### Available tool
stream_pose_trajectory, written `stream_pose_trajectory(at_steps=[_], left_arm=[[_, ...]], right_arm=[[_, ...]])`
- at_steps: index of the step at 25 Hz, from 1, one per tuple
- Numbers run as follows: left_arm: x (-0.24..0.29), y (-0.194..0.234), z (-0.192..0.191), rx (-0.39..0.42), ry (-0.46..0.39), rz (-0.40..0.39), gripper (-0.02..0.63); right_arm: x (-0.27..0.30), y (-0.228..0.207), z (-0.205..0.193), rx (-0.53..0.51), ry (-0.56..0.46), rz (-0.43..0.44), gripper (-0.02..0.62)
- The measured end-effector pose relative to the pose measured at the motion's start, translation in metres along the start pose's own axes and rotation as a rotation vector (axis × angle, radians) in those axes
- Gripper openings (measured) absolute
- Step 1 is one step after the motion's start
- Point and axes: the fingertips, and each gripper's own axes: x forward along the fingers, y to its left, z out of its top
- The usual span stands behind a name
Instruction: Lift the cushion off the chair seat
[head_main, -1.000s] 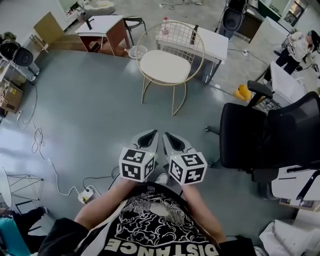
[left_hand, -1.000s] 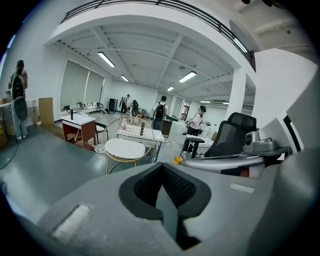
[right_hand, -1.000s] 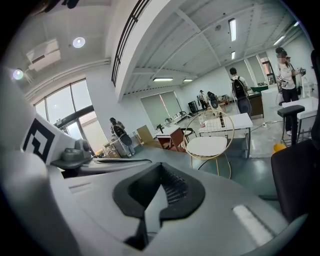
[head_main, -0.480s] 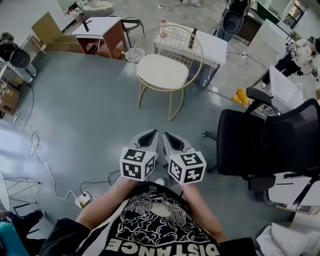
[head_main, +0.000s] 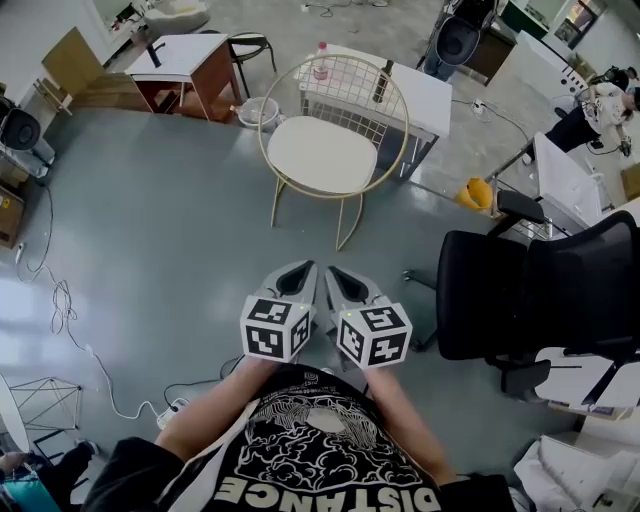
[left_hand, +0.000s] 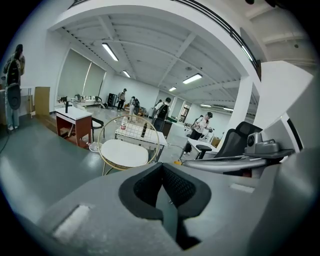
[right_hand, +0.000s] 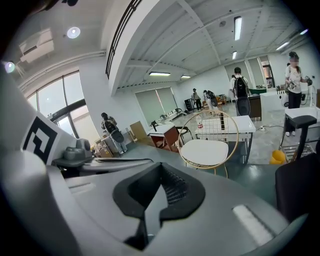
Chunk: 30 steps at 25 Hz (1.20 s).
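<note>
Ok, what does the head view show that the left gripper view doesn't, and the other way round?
Only the head view: the person's printed black shirt and the white cable trailing over the floor. Only the left gripper view: the ceiling strip lights and the shaded windows. Both: the gold wire chair with its white cushion on the seat, the white table behind it, the black office chair, and the left gripper, shut and empty.

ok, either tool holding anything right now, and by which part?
Nothing. Left tool and right tool are shut and empty; cushion lies on the chair, untouched.
</note>
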Motion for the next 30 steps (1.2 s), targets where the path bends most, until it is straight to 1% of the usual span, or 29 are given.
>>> stream_pose_trajectory(at_steps=[8, 14, 20, 23, 30], left_arm=[[0.025, 0.052, 0.037, -0.014, 0.009, -0.059, -0.008], [0.035, 0.085, 0.052, -0.029, 0.009, -0.088, -0.008], [0.05, 0.098, 0.051, -0.053, 0.036, -0.119, -0.008], [0.058, 0.1, 0.053, -0.048, 0.041, -0.131, -0.008], [0.085, 0.106, 0.06, -0.04, 0.046, -0.123, -0.008]], right_arm=[[0.057, 0.003, 0.033, 0.003, 0.01, -0.063, -0.005], [0.09, 0.008, 0.046, -0.005, 0.022, -0.1, -0.005], [0.107, 0.002, 0.052, -0.006, 0.034, -0.127, -0.005], [0.113, -0.004, 0.056, -0.004, 0.03, -0.137, -0.005], [0.129, -0.023, 0.067, 0.007, 0.012, -0.123, -0.005]])
